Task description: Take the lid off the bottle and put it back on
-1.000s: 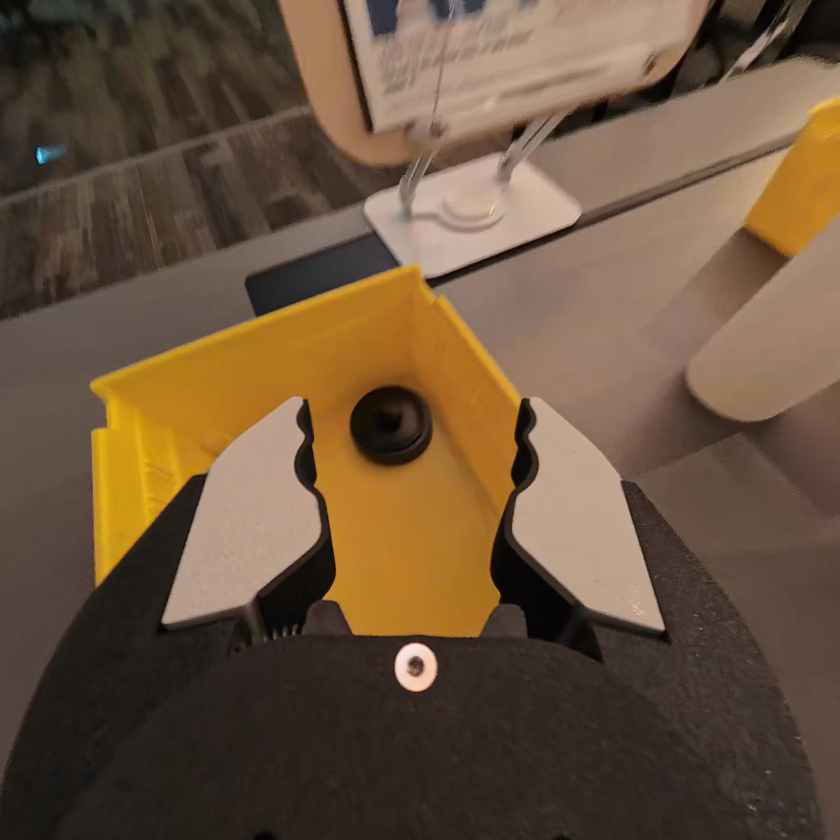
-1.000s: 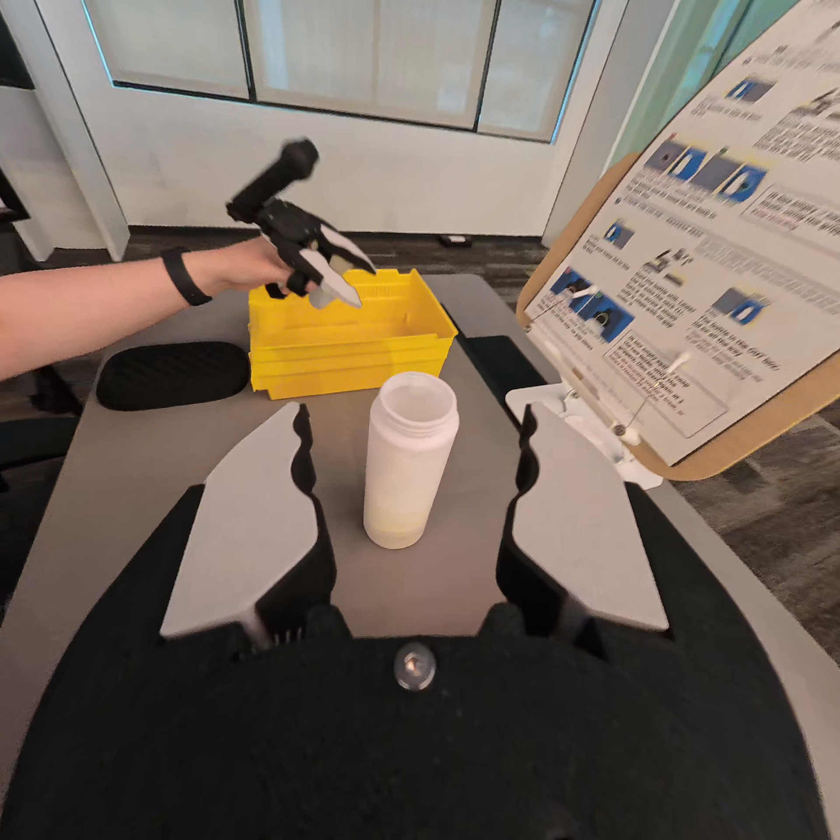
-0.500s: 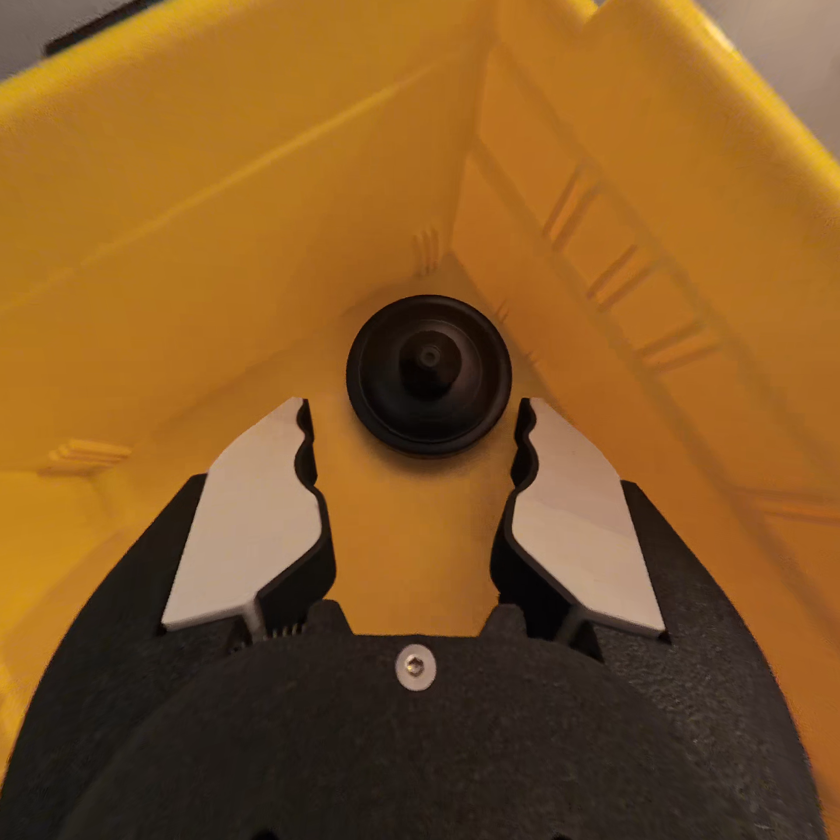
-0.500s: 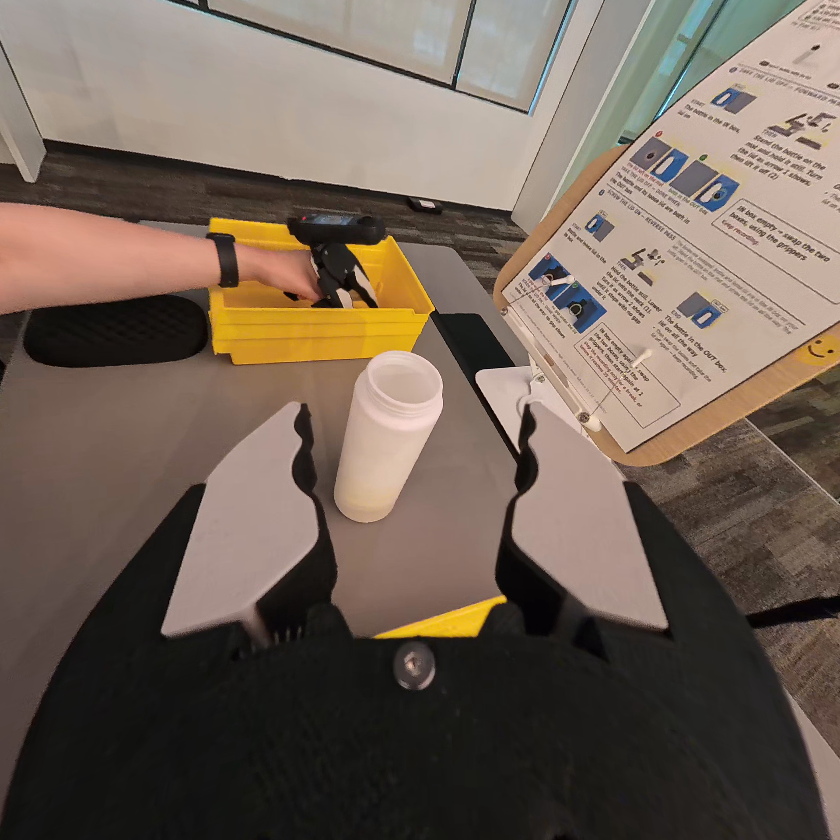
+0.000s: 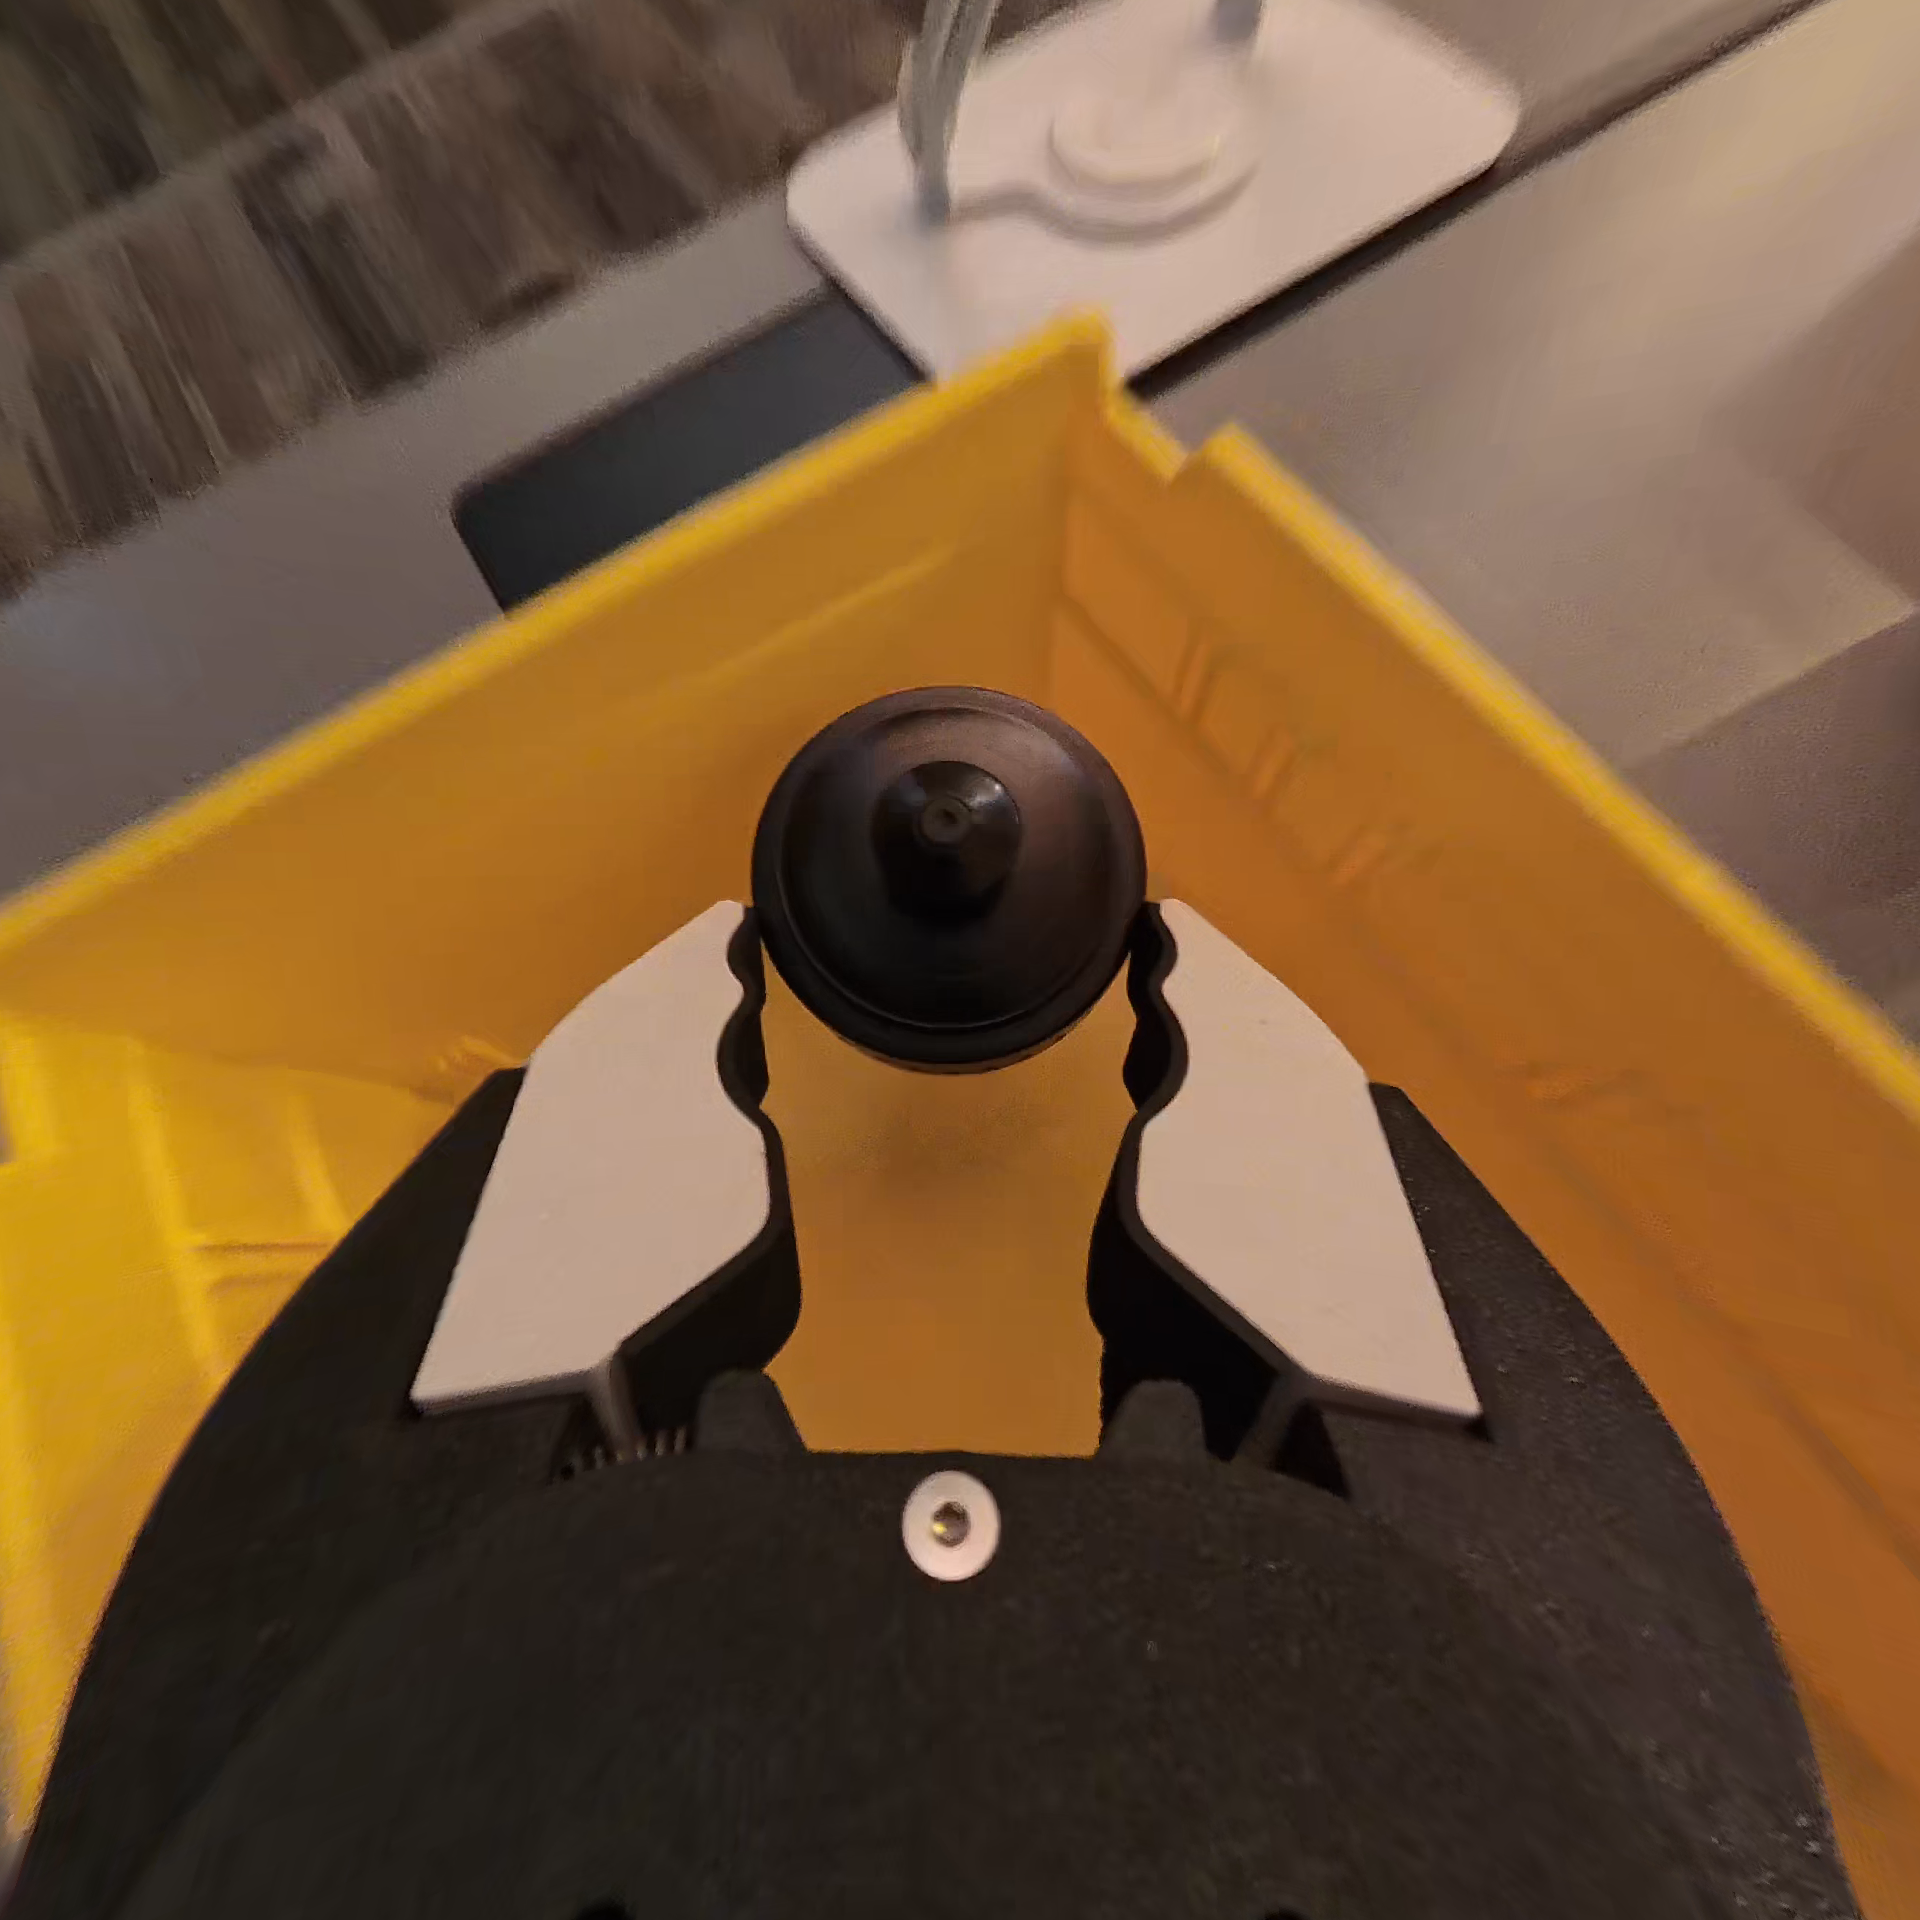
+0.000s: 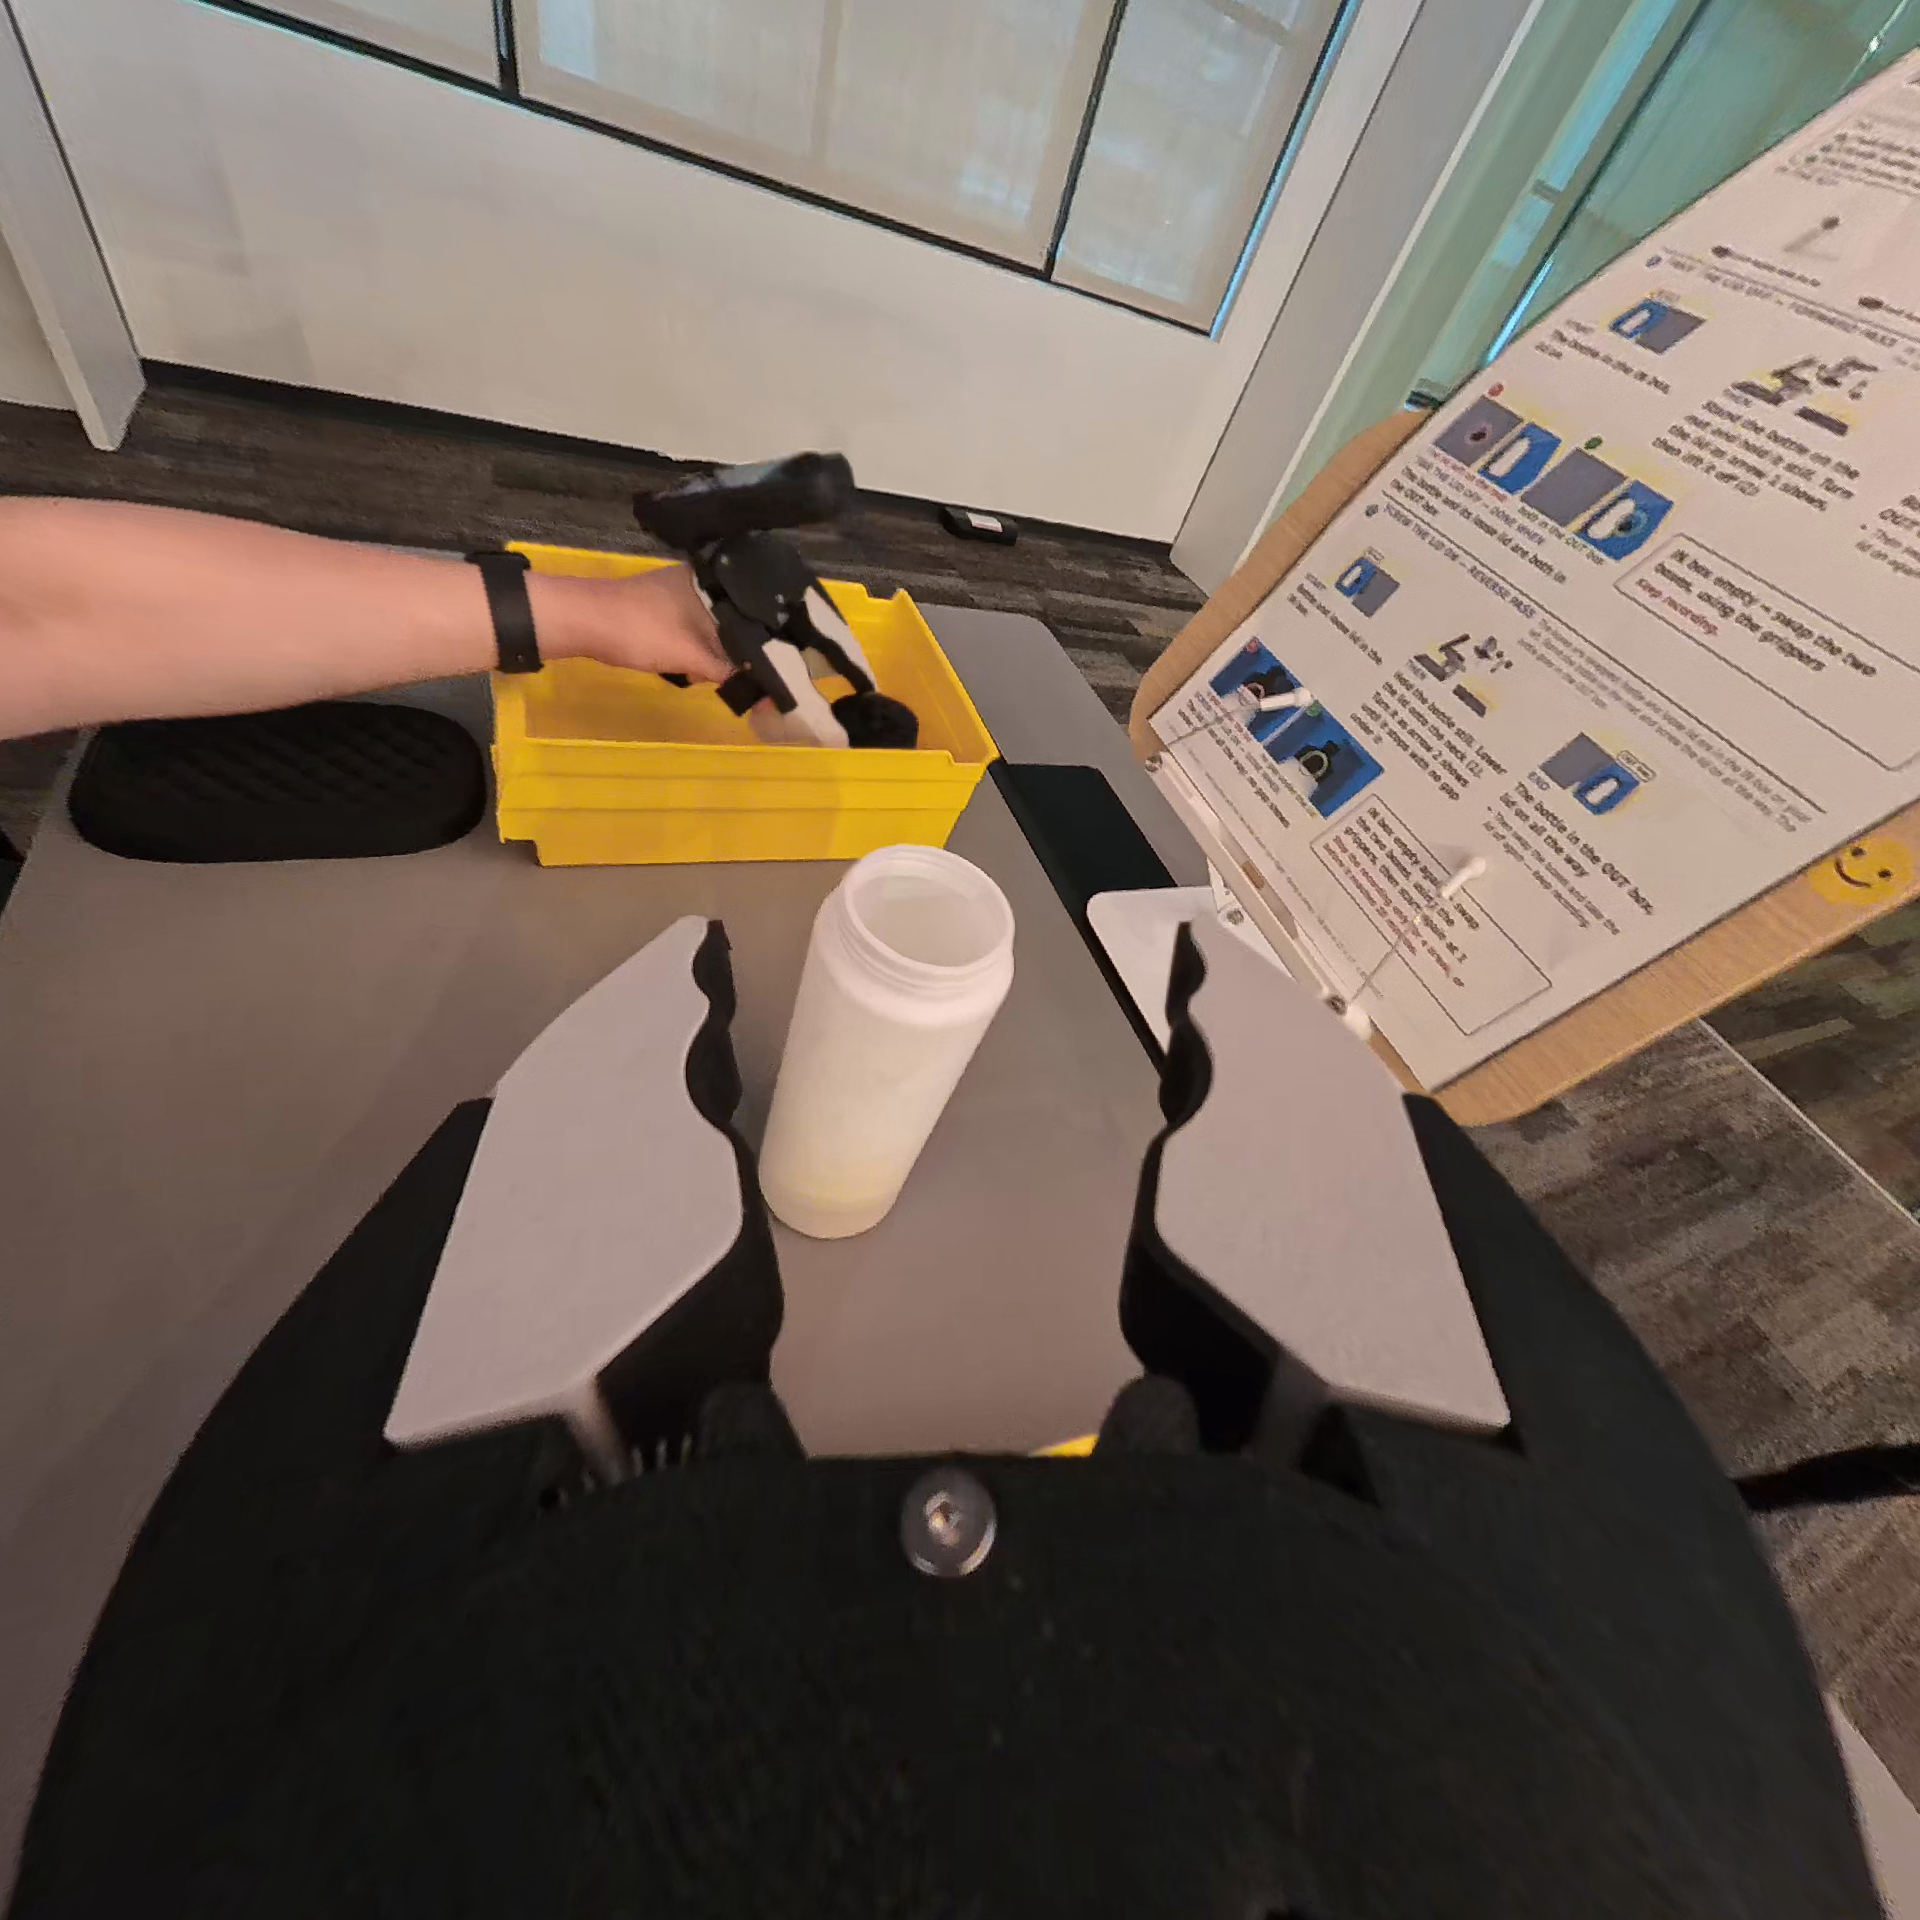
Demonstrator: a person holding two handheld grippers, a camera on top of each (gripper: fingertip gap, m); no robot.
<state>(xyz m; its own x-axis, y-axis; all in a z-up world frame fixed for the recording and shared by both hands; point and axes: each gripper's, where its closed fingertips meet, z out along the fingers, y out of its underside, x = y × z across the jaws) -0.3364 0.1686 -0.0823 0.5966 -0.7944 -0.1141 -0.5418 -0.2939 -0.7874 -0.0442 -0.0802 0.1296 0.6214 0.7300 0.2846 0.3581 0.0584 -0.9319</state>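
Black and domed, the lid (image 5: 948, 894) carries a small raised nozzle at its centre and a thin ridge round its lower edge. It sits between the fingertips of the left gripper (image 5: 948, 920), whose jaws are closed onto its two sides; a faint shadow lies on the floor of the yellow bin (image 5: 644, 800) beneath it, so the lid appears lifted clear of the floor. Beyond the bin wall, this view shows a dark flat pad (image 5: 665, 468) and the white base of a stand (image 5: 1164, 197) on the grey table (image 5: 1558, 395), all motion-blurred.

In the right wrist view, the right gripper (image 6: 948, 971) hangs above the table with its jaws wide apart and nothing between them. Just ahead stands the bottle (image 6: 883, 1049): white, translucent, cylindrical, upright, its threaded mouth uncovered. Farther off, the yellow bin (image 6: 727, 800) rests on the table, with a hand (image 6: 634, 634) holding the left gripper (image 6: 831, 717) down inside it and the lid (image 6: 881, 721) at its tips. A black textured mat (image 6: 275, 779) lies just left of the bin. At right, a tilted board (image 6: 1558, 644) bears a printed instruction sheet with small pictures and a yellow smiley sticker (image 6: 1860, 868).
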